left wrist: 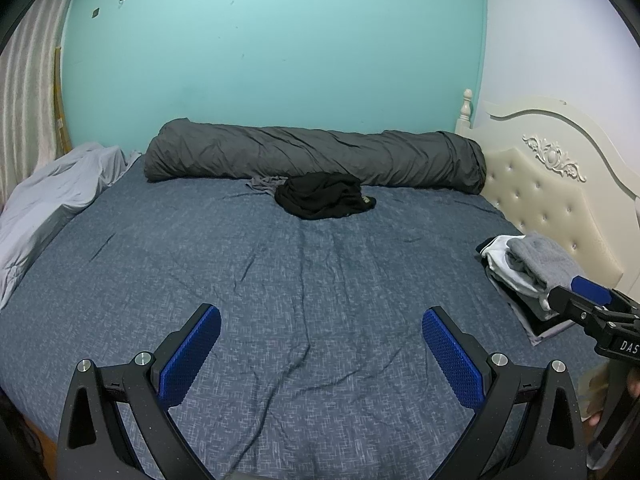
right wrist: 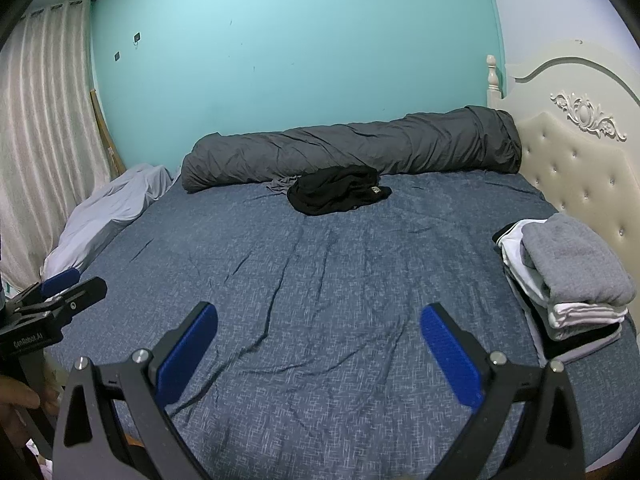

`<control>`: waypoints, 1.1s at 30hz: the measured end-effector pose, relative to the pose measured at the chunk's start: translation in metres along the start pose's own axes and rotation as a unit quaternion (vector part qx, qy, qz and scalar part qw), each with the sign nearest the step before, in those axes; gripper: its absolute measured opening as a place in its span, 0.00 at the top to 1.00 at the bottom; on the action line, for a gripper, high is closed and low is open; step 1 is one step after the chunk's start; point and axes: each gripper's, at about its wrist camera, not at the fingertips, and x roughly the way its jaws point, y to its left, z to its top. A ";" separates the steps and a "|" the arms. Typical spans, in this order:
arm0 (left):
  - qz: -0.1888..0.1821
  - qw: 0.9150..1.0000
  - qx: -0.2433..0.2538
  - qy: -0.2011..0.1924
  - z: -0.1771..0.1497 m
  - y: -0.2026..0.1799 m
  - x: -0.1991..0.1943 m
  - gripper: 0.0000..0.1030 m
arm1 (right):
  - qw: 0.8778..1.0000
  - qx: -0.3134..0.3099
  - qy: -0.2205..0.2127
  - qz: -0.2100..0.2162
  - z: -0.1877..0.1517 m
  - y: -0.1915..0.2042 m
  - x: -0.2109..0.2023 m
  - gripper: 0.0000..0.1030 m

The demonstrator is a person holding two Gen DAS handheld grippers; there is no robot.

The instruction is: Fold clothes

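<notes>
A crumpled black garment (left wrist: 325, 195) (right wrist: 340, 195) lies at the far middle of the bed (left wrist: 280, 280) (right wrist: 320, 280), with a small grey garment (left wrist: 266, 182) (right wrist: 282, 182) behind it. A stack of folded clothes (left wrist: 528, 270) (right wrist: 568, 272), grey on top of white, sits at the right by the headboard. My left gripper (left wrist: 321, 354) is open and empty above the near part of the blue sheet. My right gripper (right wrist: 318, 350) is open and empty too, beside the left one. Each shows at the edge of the other's view.
A rolled dark grey duvet (left wrist: 316, 156) (right wrist: 360, 144) lies along the teal wall. A pale grey blanket (left wrist: 52, 200) (right wrist: 108, 208) is heaped at the left edge. A cream padded headboard (left wrist: 552, 192) (right wrist: 580, 160) bounds the right side. Curtains (right wrist: 44, 140) hang at the left.
</notes>
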 end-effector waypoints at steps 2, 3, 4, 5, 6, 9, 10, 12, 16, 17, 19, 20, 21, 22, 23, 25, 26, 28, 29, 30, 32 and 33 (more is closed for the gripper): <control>0.001 1.000 0.001 -0.001 0.000 0.000 -0.001 0.00 | 1.000 0.000 0.001 0.000 0.001 -0.001 0.000 0.01; 0.001 1.000 0.001 -0.001 0.000 0.000 -0.001 0.00 | 1.000 0.000 0.001 0.000 0.001 -0.001 0.000 0.01; 0.001 1.000 0.001 0.000 0.000 0.000 -0.001 0.00 | 1.000 0.000 0.001 0.000 0.001 -0.001 0.000 0.01; 0.001 1.000 0.000 0.000 0.000 0.000 -0.001 0.00 | 1.000 0.000 0.001 0.000 0.002 -0.001 0.001 0.01; 0.001 1.000 0.000 -0.001 -0.001 0.000 -0.001 0.00 | 1.000 -0.001 0.002 0.001 0.003 0.000 0.001 0.01; 0.001 1.000 0.000 0.000 0.000 0.000 -0.001 0.00 | 1.000 -0.002 0.002 0.001 0.004 0.001 0.001 0.01; 0.001 1.000 0.000 0.000 0.000 0.000 -0.001 0.00 | 1.000 -0.002 0.001 0.001 0.004 0.001 0.001 0.01; -0.001 1.000 0.001 0.000 0.001 0.001 0.000 0.00 | 1.000 -0.001 0.000 0.000 0.003 0.001 0.001 0.01; -0.003 1.000 0.001 0.001 0.002 0.002 0.000 0.00 | 1.000 -0.002 0.001 0.000 0.000 0.002 0.001 0.01; -0.003 1.000 0.001 0.001 0.002 0.002 0.000 0.00 | 1.000 -0.002 0.001 0.000 0.001 0.001 0.001 0.01; -0.003 1.000 0.000 0.001 0.002 0.003 0.001 0.00 | 1.000 -0.002 0.002 0.000 0.000 0.001 0.001 0.01; -0.003 1.000 0.000 0.001 0.002 0.003 0.001 0.00 | 1.000 -0.002 0.002 0.000 0.001 0.001 0.002 0.01; -0.003 1.000 -0.001 0.001 0.002 0.004 0.002 0.00 | 1.000 -0.001 0.003 0.000 0.001 0.000 0.003 0.01; -0.003 1.000 -0.001 0.002 0.002 0.004 0.003 0.00 | 1.000 -0.001 0.004 0.000 0.001 -0.001 0.004 0.01; -0.003 1.000 -0.002 0.003 0.002 0.004 0.005 0.00 | 1.000 -0.001 0.005 0.000 0.002 -0.001 0.004 0.01; -0.003 1.000 -0.004 0.006 0.001 0.005 0.009 0.00 | 1.000 -0.001 0.009 -0.001 0.000 -0.003 0.009 0.01; -0.003 1.000 -0.005 0.008 0.001 0.006 0.012 0.00 | 1.000 -0.002 0.010 -0.002 0.000 -0.004 0.011 0.01; -0.002 1.000 -0.006 0.010 0.001 0.007 0.019 0.00 | 1.000 0.002 0.017 -0.002 -0.001 -0.008 0.020 0.01; 0.000 1.000 -0.007 0.012 0.000 0.008 0.024 0.00 | 1.000 0.004 0.020 -0.002 -0.002 -0.010 0.024 0.01; 0.002 1.000 -0.007 0.014 -0.001 0.009 0.028 0.00 | 1.000 0.006 0.023 -0.002 -0.002 -0.011 0.029 0.01; 0.017 1.000 -0.005 0.019 -0.002 0.011 0.043 0.00 | 1.000 0.005 0.030 -0.002 -0.003 -0.015 0.041 0.01; 0.022 1.000 -0.005 0.021 -0.002 0.012 0.050 0.00 | 0.999 0.003 0.035 -0.002 -0.003 -0.017 0.049 0.01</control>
